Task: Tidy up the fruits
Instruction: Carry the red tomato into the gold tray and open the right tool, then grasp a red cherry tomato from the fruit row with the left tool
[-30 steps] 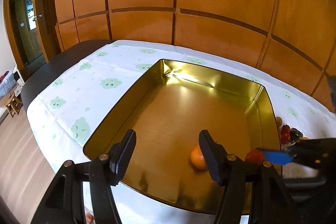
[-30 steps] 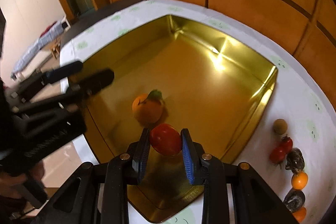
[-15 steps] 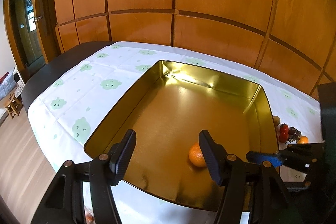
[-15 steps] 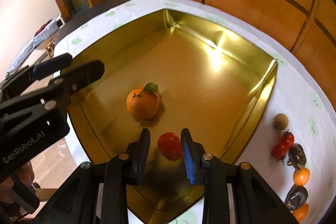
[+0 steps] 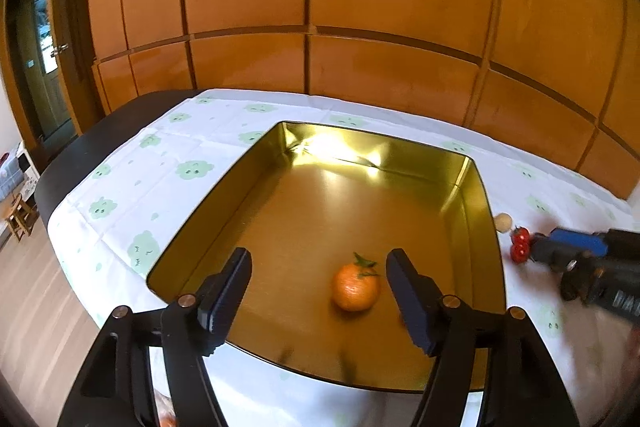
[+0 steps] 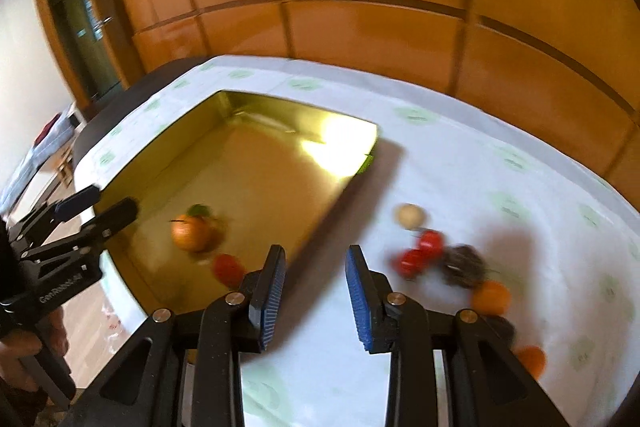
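Orange (image 5: 355, 287) and tomato (image 6: 228, 269) sit in your tray (image 5: 482, 227); several fruits (image 6: 420, 253) remain on the tabletop (image 6: 460, 155); left tongs (image 5: 318, 297) are opening, empty; right tongs (image 6: 316, 301) are parted, holding nothing.

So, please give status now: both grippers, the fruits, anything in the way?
Left gripper opening, empty, over the orange in the gold tray. Right gripper empty, jaws apart, above the cloth. Red fruit in tray. Path clear.
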